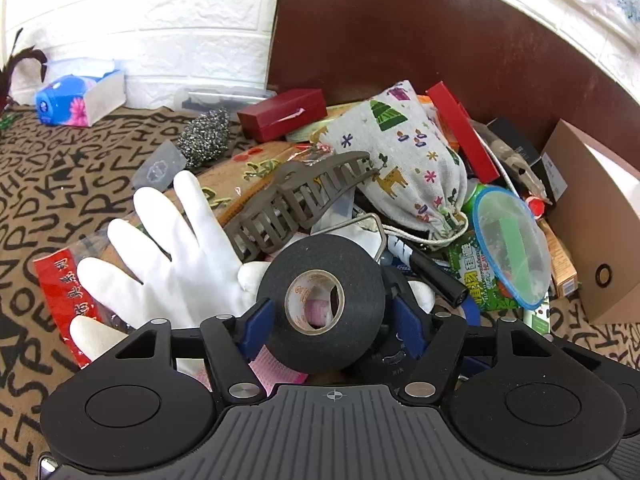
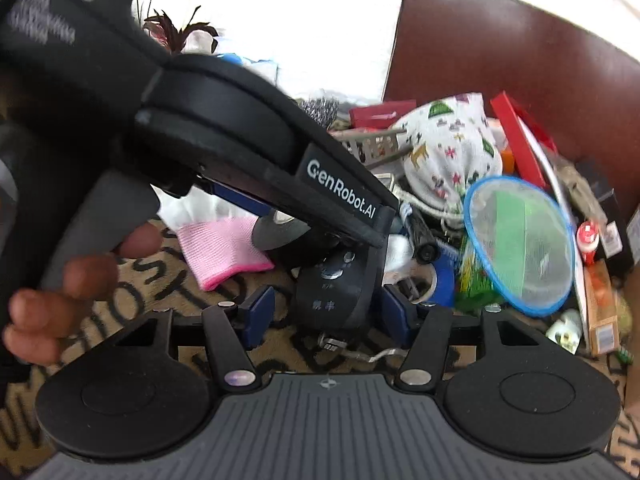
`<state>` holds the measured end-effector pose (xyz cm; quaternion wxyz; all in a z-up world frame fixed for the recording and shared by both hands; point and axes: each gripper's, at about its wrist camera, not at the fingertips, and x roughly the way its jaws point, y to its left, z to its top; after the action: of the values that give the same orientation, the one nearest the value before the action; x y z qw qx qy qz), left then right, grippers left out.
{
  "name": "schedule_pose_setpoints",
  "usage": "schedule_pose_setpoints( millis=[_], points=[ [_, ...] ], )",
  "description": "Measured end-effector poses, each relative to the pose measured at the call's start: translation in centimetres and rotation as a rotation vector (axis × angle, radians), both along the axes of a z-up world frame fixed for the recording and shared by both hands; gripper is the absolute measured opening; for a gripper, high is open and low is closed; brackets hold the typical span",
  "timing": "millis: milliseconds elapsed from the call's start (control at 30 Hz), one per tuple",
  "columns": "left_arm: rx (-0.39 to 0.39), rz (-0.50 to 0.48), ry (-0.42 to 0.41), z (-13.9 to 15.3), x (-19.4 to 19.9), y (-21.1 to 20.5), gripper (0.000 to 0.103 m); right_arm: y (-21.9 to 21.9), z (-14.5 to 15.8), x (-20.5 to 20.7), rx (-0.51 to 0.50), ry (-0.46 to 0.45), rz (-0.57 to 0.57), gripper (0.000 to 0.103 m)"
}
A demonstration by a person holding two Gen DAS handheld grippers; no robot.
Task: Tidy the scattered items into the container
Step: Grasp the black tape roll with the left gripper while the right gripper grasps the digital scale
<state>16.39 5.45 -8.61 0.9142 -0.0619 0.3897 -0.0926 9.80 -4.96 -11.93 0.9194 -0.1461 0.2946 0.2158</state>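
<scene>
A black tape roll [image 1: 320, 300] stands on edge over the pink cuff of a white glove [image 1: 172, 264]. My left gripper [image 1: 334, 320] is shut on the roll, with its blue pads against both sides. In the right wrist view, a black finger [image 2: 344, 196] of the left gripper crosses above the pile. My right gripper [image 2: 328, 312] is open around a black handheld device with buttons [image 2: 336, 292]. There are gaps between its blue pads and the device. The device stands on the lettered cloth [image 2: 168, 288].
Clutter lies ahead: a grey-brown hair claw [image 1: 296, 200], printed drawstring bag [image 1: 412, 160], red box [image 1: 284, 114], steel scourer [image 1: 206, 136], blue-rimmed mesh strainer [image 1: 508, 240] and black marker [image 1: 436, 276]. A brown cardboard box [image 1: 592, 216] stands on the right. A person's fingers [image 2: 60, 280] hold the left gripper's handle.
</scene>
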Motion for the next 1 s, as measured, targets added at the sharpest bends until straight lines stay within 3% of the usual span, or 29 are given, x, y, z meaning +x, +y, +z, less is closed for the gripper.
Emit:
schedule_pose_setpoints(
  millis=[67,100,133,300,400,500,633,767,867,1000],
  points=[
    [0.010,-0.013,-0.008,0.2,-0.1,0.0,0.060,0.2,-0.2,-0.1,-0.030,-0.023,0.009,0.057],
    [0.015,-0.024,-0.015,0.4,-0.2,-0.2,0.052,0.1,-0.1,-0.2,-0.030,-0.020,0.008,0.057],
    [0.009,-0.048,-0.019,0.6,-0.5,-0.3,0.032,-0.1,0.0,-0.4,-0.024,-0.010,0.007,0.056],
    [0.045,-0.085,-0.018,0.6,-2.0,-1.2,0.031,-2.0,0.4,-1.8,0.003,0.049,0.011,0.053],
    [0.007,-0.116,0.007,0.9,-3.4,-0.9,0.027,-4.0,0.8,-3.3,0.043,0.105,0.014,0.053],
    [-0.018,-0.166,0.052,0.9,-5.2,-0.9,0.027,-6.5,1.1,-4.7,0.090,0.167,0.001,0.053],
    [0.032,-0.251,0.063,0.9,-8.3,-2.1,0.027,-9.5,1.5,-7.2,0.113,0.224,-0.025,0.053],
    [0.009,-0.311,0.083,1.1,-10.1,-2.7,0.028,-11.7,1.7,-9.5,0.124,0.256,-0.070,0.054],
    [0.004,-0.288,0.083,0.7,-9.6,-3.4,0.049,-12.0,1.9,-10.2,0.133,0.242,-0.109,0.054],
    [0.009,-0.285,0.098,0.0,-7.8,-4.8,0.050,-11.1,1.9,-10.0,0.088,0.185,-0.126,0.056]
  ],
)
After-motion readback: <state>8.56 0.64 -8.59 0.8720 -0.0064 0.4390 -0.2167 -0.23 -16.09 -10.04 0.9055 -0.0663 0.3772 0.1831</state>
